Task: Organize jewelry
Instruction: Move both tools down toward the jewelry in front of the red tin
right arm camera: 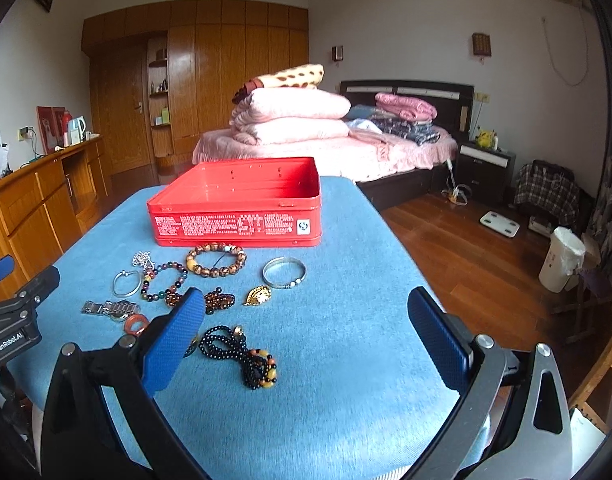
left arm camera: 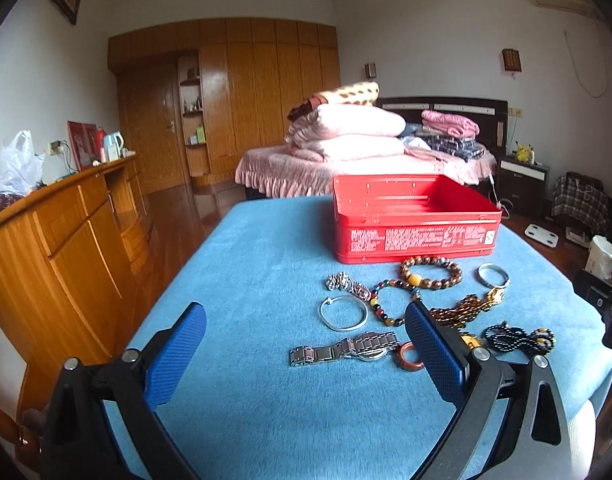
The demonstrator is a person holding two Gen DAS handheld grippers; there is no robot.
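Observation:
An open red tin box (left arm camera: 416, 236) (right arm camera: 237, 220) stands on the blue cloth-covered table (left arm camera: 245, 264) (right arm camera: 346, 320). In front of it lie several pieces of jewelry: a brown bead bracelet (left arm camera: 430, 272) (right arm camera: 216, 259), a silver bangle (left arm camera: 494, 275) (right arm camera: 284, 273), a thin silver bangle (left arm camera: 343, 312) (right arm camera: 127, 283), a multicolour bead bracelet (left arm camera: 380, 306) (right arm camera: 163, 282), a steel watch (left arm camera: 344, 350) (right arm camera: 105, 309), a red ring (left arm camera: 410, 356) (right arm camera: 136, 325), a black bead necklace (right arm camera: 241, 356) (left arm camera: 518, 338), and a gold pendant (right arm camera: 258, 295). My left gripper (left arm camera: 306, 322) is open above the watch. My right gripper (right arm camera: 306, 312) is open, near the black necklace.
A wooden sideboard (left arm camera: 65, 232) runs along the left of the table. A bed (right arm camera: 326, 148) with folded pink bedding stands behind. A white bin (right arm camera: 562, 258) and a scale (right arm camera: 500, 224) sit on the wooden floor to the right.

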